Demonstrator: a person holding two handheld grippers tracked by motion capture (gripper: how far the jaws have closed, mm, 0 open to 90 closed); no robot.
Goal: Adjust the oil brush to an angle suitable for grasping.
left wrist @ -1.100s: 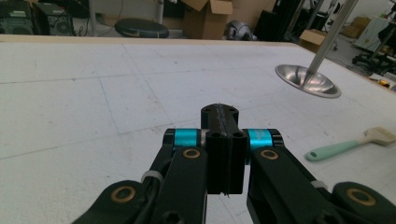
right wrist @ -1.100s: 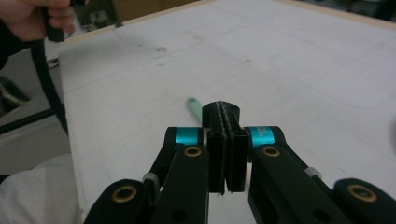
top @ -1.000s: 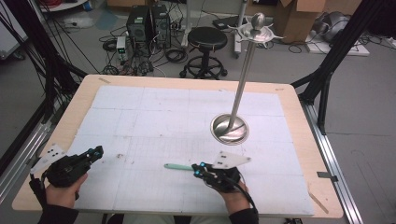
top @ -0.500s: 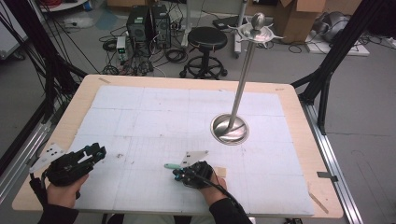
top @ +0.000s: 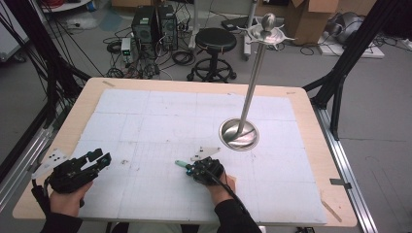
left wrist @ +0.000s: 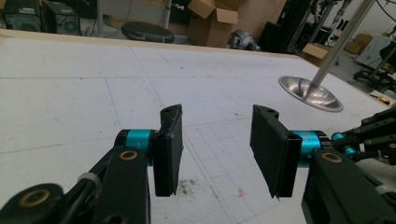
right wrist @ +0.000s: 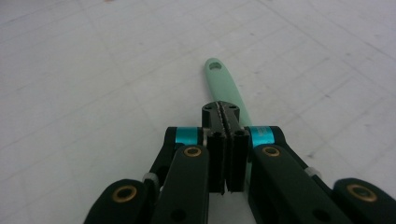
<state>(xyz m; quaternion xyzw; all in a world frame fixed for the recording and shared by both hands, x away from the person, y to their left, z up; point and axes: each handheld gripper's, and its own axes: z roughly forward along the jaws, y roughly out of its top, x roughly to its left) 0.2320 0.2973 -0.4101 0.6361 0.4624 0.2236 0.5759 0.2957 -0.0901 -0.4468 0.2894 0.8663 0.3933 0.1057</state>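
Judging from my remote seat, the main risk is a false grip. My right gripper (right wrist: 226, 140) has its jaws pressed together with no gap I can see, and the mint-green handle (right wrist: 225, 86) runs out from under the tips toward twelve o'clock in the right gripper view. I cannot tell whether the jaws are pinching the handle's near end or have merely closed above it. If they closed on nothing, a lift would leave the handle flat on the white mat (top: 160, 126). If they hold only a thin edge, I'd expect the piece to swing or slip out once raised. The working end is hidden beneath the gripper, so I cannot name the tool.

In the high view the handle (top: 180, 164) pokes out at roughly ten o'clock from the right gripper (top: 190, 170), near the table's front edge, around six o'clock from the table centre. The steel stand (top: 239, 135), its base a shiny dish, sits at about two o'clock from that gripper, well apart; a wide swing could still clip its tall pole.

The right hand (top: 218, 187) reaches forward, low, gripper nose angled down and left. My left gripper (top: 99, 160) rests at the eight o'clock corner, pointing toward two o'clock, jaws spread wide and holding nothing, its pads (left wrist: 169, 147) hovering over bare mat.
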